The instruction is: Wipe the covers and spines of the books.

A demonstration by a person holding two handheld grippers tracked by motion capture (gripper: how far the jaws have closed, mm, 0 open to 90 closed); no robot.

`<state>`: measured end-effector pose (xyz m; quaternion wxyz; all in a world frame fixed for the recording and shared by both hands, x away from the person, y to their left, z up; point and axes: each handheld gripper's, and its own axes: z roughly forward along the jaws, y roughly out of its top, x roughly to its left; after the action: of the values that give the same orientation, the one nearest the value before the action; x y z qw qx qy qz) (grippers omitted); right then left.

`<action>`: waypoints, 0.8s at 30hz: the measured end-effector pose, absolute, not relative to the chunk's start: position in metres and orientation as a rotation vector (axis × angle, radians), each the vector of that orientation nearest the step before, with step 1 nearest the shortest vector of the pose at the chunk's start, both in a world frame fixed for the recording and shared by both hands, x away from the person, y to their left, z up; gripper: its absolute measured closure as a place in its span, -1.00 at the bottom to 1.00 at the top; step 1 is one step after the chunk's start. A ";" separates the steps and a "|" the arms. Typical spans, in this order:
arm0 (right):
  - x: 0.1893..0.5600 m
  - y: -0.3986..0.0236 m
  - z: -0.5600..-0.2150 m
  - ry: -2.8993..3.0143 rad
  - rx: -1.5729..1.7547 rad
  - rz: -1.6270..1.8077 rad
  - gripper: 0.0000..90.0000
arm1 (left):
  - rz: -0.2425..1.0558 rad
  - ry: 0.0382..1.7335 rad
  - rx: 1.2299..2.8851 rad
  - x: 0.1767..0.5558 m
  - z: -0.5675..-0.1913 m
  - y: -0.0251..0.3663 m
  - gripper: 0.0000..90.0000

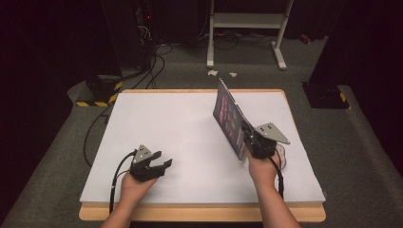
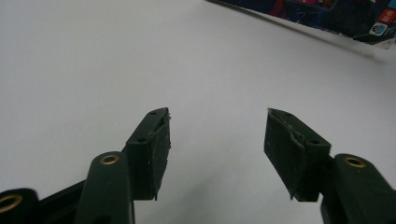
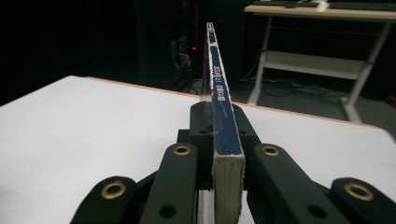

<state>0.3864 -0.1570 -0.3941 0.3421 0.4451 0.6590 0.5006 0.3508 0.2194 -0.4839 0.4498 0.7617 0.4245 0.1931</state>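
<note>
Dark surroundings swallow most of the room from where I watch: behind the table I can pick out a white metal frame (image 1: pixel 247 28) on the grey floor and a tangle of cables (image 1: pixel 147 57) at the back left, but the equipment they run to is lost in shadow. My work surface is a table (image 1: pixel 166 118) covered in white, with a wooden edge showing at front and back.

On it, right of centre, I have a thin book (image 1: pixel 229 116) standing up on its edge, dark cover with pink and red print facing left. The cover print is too small and blurred for me to read, and the lettering on the blue spine (image 3: pixel 219 88) in the right gripper view is also illegible. Its lower near corner is hidden behind my right gripper (image 1: pixel 250 141), which is clamped on it; in the right gripper view the two black jaws press on both sides of the book, which rises straight out between them. A small patterned item lies beside my right wrist, too hidden to name.

My left gripper (image 1: pixel 164 165) sits well apart at the near left, jaws spread with only bare white surface between them. From its view, a cut-off strip of the book (image 2: pixel 327 14) crosses the top right corner.
</note>
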 end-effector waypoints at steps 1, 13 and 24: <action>0.386 -0.158 -0.394 1.704 1.158 1.293 0.87 | 0.478 1.049 1.884 0.351 -0.484 0.219 -0.09; 0.381 -0.136 -0.403 1.739 1.111 1.321 0.87 | 0.477 1.048 1.887 0.351 -0.484 0.220 -0.09; 0.377 -0.106 -0.411 1.806 1.063 1.358 0.87 | 0.476 1.043 1.889 0.351 -0.484 0.221 -0.08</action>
<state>0.3775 -0.1060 -0.4110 0.3166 0.4038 0.6861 0.5158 0.3508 0.2210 -0.4836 0.4495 0.7637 0.4216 0.1924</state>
